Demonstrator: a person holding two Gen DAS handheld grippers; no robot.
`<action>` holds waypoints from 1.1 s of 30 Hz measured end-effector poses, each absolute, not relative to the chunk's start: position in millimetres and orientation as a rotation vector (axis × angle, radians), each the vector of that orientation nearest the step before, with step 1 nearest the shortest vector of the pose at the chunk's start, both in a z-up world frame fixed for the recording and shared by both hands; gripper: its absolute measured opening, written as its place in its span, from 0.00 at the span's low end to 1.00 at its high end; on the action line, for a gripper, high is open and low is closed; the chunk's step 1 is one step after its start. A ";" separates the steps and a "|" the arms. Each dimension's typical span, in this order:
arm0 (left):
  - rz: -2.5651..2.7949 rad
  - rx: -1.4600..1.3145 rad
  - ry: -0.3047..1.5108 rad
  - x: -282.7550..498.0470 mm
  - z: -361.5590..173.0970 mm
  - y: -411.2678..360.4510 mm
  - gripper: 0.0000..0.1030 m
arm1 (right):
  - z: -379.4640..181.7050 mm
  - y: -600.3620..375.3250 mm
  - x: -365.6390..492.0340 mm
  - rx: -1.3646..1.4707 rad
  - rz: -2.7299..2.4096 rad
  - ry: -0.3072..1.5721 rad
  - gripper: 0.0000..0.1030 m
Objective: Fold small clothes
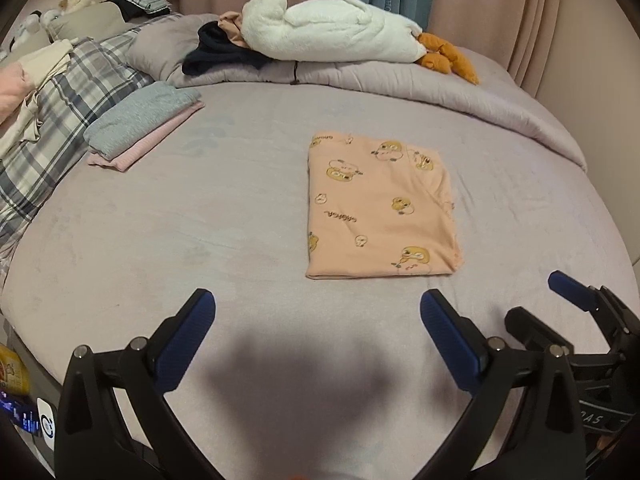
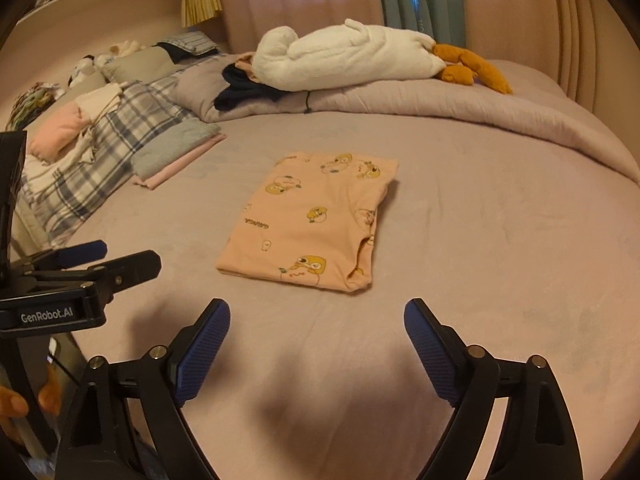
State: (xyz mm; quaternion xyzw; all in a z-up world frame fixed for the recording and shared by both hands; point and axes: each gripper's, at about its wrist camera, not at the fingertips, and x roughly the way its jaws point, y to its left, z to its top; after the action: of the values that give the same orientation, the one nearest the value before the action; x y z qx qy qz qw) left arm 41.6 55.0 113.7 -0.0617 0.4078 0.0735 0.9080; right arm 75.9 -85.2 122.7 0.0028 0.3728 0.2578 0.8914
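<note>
A small peach garment with yellow cartoon prints (image 1: 380, 208) lies folded into a flat rectangle on the lilac bed sheet (image 1: 200, 220); it also shows in the right wrist view (image 2: 308, 224). My left gripper (image 1: 318, 308) is open and empty, held just short of the garment's near edge. My right gripper (image 2: 316, 316) is open and empty, also short of the garment. The right gripper shows at the right edge of the left wrist view (image 1: 580, 308), and the left gripper at the left edge of the right wrist view (image 2: 100, 256).
A folded stack of a grey-blue and a pink cloth (image 1: 140, 128) lies at the left. A plaid blanket with loose clothes (image 1: 60, 112) is beyond it. A rolled duvet (image 1: 400, 80) with a white plush goose (image 1: 332, 28) and dark clothes (image 1: 220, 52) runs along the back.
</note>
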 end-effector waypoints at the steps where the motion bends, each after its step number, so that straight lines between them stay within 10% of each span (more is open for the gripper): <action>1: 0.142 -0.135 0.835 39.7 116.0 54.4 1.00 | 124.1 -85.4 74.1 0.002 0.532 0.770 0.87; 33: 0.226 -0.133 0.894 46.3 112.3 67.9 1.00 | 136.1 -62.1 86.5 -0.029 0.479 0.781 0.99</action>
State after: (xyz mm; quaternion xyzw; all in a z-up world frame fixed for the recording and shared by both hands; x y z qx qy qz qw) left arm 46.3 67.9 112.3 -0.0640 0.4309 0.1090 0.8935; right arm 86.5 -62.1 136.1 -0.0140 0.3770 0.2310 0.8968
